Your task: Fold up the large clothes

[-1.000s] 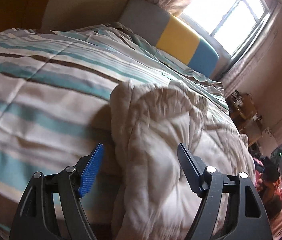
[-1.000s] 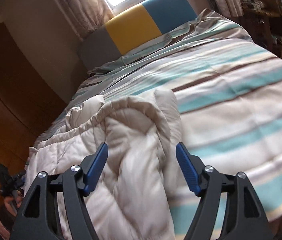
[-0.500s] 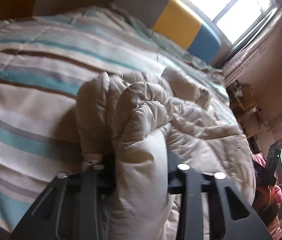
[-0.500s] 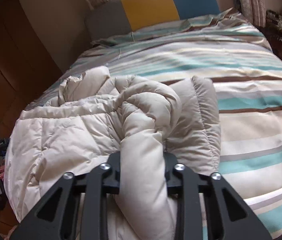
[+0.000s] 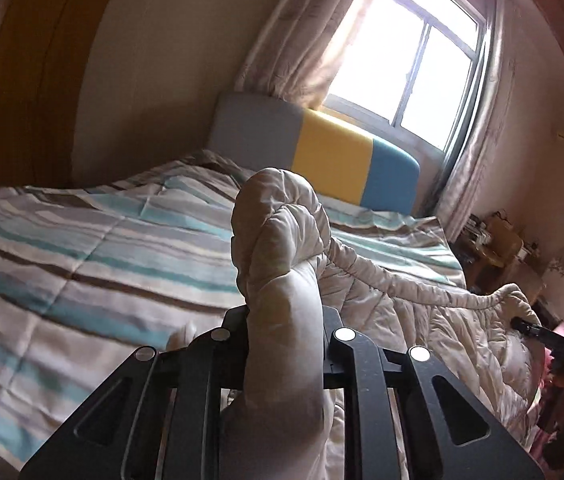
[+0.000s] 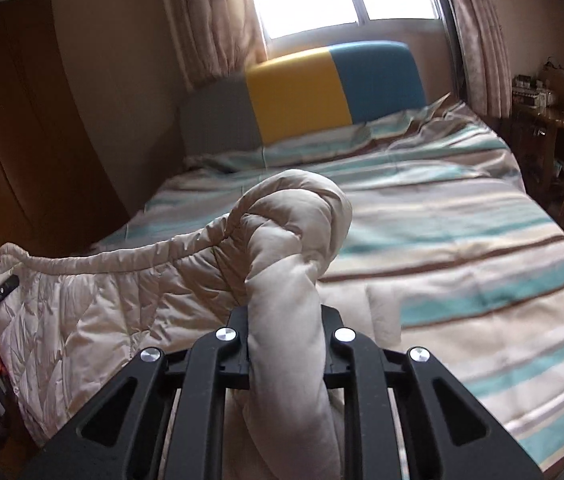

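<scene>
A beige quilted padded coat (image 5: 282, 240) lies on the striped bed, with one bunched corner raised in front of my left gripper (image 5: 286, 320). The jaws are closing and the pads press on that thick fold. In the right wrist view the coat's other bunched corner (image 6: 294, 216) sits the same way in my right gripper (image 6: 286, 316), whose jaws are also closing on it. The coat's edge hangs stretched between the two grips. The pads themselves are hidden by fabric. The right gripper (image 5: 538, 330) shows at the far right of the left wrist view.
The bed's duvet (image 6: 462, 240) has teal, brown and cream stripes. A grey, yellow and blue headboard (image 5: 334, 152) stands under a bright curtained window. A wooden wardrobe (image 6: 21, 140) fills the left. A cluttered wooden table (image 6: 542, 116) and a chair stand at the right.
Both grippers went from wide open over the coat to clamped on bunched folds. Both then rose, lifting the coat's edge off the bed and pulling it taut.
</scene>
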